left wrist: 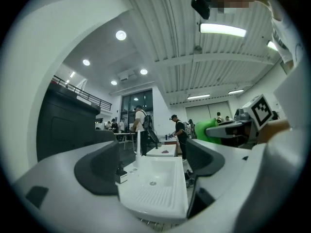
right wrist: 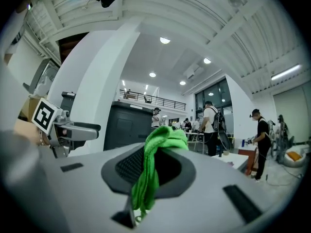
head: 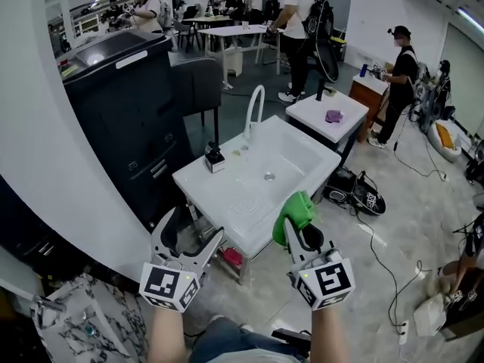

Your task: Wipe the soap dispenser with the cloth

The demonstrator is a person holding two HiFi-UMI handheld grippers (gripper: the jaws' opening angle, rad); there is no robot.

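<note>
Nearest the camera, both grippers are held out level on bare forearms (head: 170,331), short of the sink. Left gripper (head: 193,231) (left wrist: 150,161): jaws spread wide, nothing between the pads, and only the distant sink is seen through the gap. Right gripper (head: 297,231) (right wrist: 151,171): jaws closed on a green cloth (head: 296,209) (right wrist: 156,154), which is bunched above the tips and hangs down between the pads in the right gripper view. The grippers are held side by side, apart, each caught at the edge of the other's view. The cloth is kept well apart from the dispenser and touches only the jaws.

Beyond them a white sink (head: 295,153) (left wrist: 160,198) is seen, with a ribbed drainboard (head: 242,203) at the near end and a drain (head: 268,176) in the basin. The dispenser (head: 215,157) (left wrist: 120,172) is stood upright on the sink's left rim, in front of the tap (head: 255,108); a dark pump top and pale base are made out. The white tap is arched over the back corner. A red item (head: 231,257) is seen under the sink, kind not clear.

Left of the sink a black cabinet (head: 128,104) is set beside a white pillar (head: 38,127). Behind the sink a purple object (head: 333,116) is laid on a small white table (head: 314,108). A dark bag (head: 363,193) and cables (head: 378,255) are left on the floor to the right. Farther back, a person with a backpack (head: 302,21) and a person in black (head: 398,78) are stood at tables, and more people are seen at the far end.
</note>
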